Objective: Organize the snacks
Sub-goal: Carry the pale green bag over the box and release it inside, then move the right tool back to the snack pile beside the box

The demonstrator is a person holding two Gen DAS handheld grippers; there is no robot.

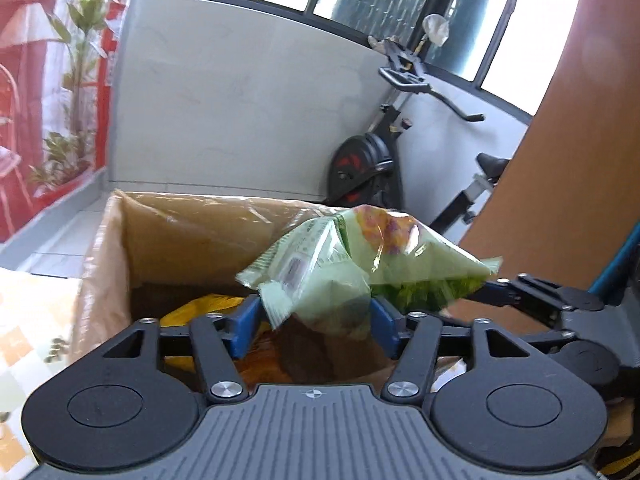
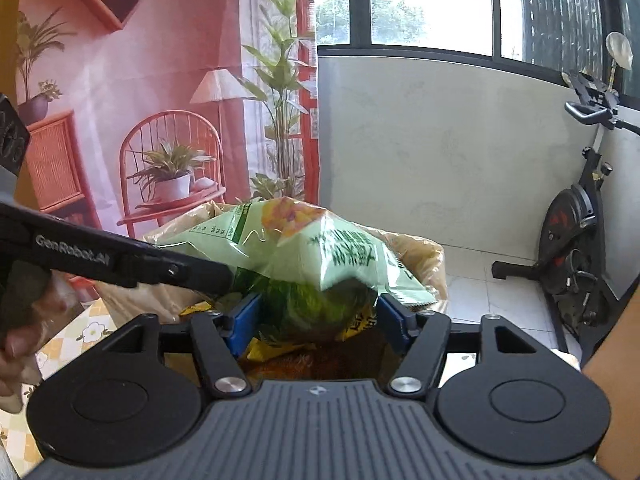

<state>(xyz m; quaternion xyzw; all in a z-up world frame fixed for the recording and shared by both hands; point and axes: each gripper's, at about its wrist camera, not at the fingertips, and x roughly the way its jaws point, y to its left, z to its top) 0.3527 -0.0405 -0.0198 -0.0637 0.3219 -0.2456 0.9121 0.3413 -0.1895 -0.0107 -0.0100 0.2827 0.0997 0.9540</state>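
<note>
A puffy light-green snack bag hangs over an open cardboard box lined with clear plastic. One end of the bag lies between the blue pads of my left gripper, the other end between those of my right gripper. Both sets of jaws stand wide; the bag rests loosely against the pads without being pinched. The right gripper's arm shows at the right of the left wrist view, and the left gripper's body crosses the right wrist view. Yellow and brown packets lie inside the box.
The box stands on a table with a checkered flower cloth. A black exercise bike stands behind by the white wall. An orange panel rises at the right. A hand holds the left gripper's grip.
</note>
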